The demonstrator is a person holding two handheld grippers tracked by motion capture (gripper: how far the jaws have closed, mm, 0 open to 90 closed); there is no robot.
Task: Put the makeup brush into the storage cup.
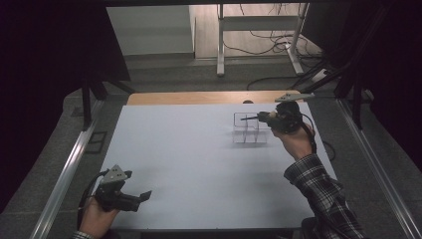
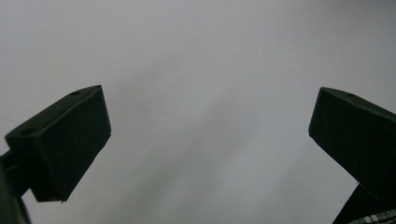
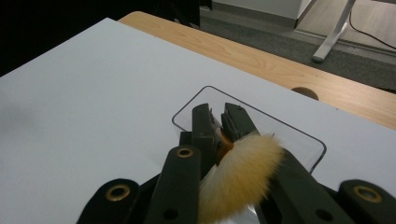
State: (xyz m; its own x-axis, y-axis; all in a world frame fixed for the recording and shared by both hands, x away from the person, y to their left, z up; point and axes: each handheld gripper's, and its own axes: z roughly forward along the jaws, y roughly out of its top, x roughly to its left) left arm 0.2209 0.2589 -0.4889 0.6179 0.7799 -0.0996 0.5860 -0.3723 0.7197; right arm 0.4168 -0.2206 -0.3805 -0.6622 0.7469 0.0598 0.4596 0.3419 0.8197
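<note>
My right gripper (image 1: 263, 118) hovers over a clear plastic organiser box (image 1: 247, 135) at the table's far right. It is shut on a brush (image 1: 247, 118) whose dark handle pokes out to the left. In the right gripper view the brush's tan bristles (image 3: 243, 173) fan out toward the camera, and the jaws of the right gripper (image 3: 217, 113) clamp its orange neck above the clear box (image 3: 306, 138). Low at the near left, my left gripper (image 1: 143, 195) stands open over the white tabletop; the left gripper (image 2: 210, 135) has nothing between its widely spread jaws.
The white sheet (image 1: 189, 159) covers most of the table, with a wooden strip (image 1: 199, 97) along its far edge. Metal rails (image 1: 67, 169) run down both sides. Desk legs and cables (image 1: 278, 42) lie on the floor beyond.
</note>
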